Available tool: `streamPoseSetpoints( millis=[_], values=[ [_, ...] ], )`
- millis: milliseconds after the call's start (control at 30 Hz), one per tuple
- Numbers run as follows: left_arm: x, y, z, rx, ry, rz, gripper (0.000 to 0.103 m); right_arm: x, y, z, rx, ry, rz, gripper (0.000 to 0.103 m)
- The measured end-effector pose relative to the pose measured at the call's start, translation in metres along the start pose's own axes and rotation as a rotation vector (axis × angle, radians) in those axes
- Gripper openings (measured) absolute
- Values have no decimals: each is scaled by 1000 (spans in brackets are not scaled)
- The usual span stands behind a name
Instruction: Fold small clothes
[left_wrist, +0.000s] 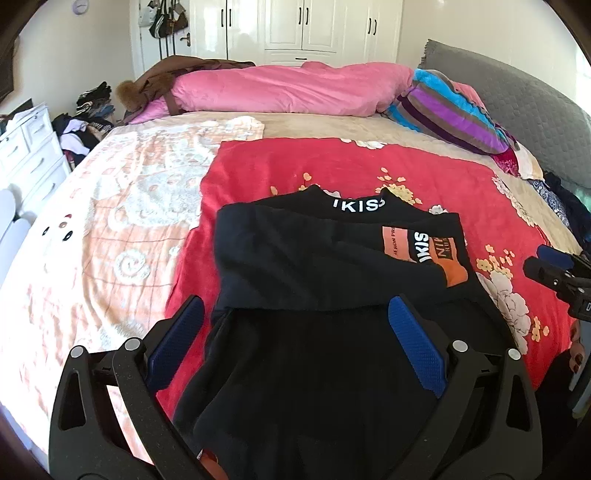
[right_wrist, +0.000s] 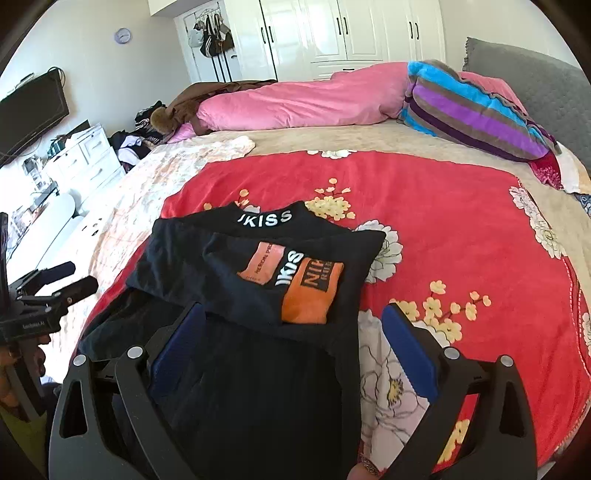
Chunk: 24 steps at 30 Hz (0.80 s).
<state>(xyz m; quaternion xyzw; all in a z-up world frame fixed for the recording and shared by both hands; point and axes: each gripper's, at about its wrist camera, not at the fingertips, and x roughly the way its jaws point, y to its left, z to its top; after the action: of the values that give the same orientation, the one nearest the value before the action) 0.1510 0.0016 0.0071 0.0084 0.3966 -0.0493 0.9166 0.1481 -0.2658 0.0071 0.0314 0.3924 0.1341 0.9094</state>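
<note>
A small black top (left_wrist: 317, 258) with white lettering and orange patches lies partly folded on a red flowered blanket (left_wrist: 332, 166). Its sides are folded inward and its lower part lies flat toward me. My left gripper (left_wrist: 295, 332) is open just above the lower part of the garment, holding nothing. My right gripper (right_wrist: 291, 339) is open over the garment's (right_wrist: 258, 266) lower right edge, its right finger (right_wrist: 410, 350) over the blanket (right_wrist: 424, 192). Each gripper shows at the edge of the other's view, the right one (left_wrist: 550, 266) and the left one (right_wrist: 59, 284).
A pink duvet (left_wrist: 288, 88) and a striped pillow (left_wrist: 450, 110) lie at the far side of the bed, by a grey headboard (left_wrist: 517, 96). A peach blanket (left_wrist: 110, 206) covers the left. White drawers (left_wrist: 26, 147) and piled clothes (left_wrist: 85, 125) stand left of the bed.
</note>
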Motion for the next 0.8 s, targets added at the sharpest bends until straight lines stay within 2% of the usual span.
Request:
streamPoseSetpoints(
  millis=[800],
  values=[
    [-53, 21, -25, 5, -1, 75, 94, -64, -7, -55, 16, 46, -18, 96]
  ],
)
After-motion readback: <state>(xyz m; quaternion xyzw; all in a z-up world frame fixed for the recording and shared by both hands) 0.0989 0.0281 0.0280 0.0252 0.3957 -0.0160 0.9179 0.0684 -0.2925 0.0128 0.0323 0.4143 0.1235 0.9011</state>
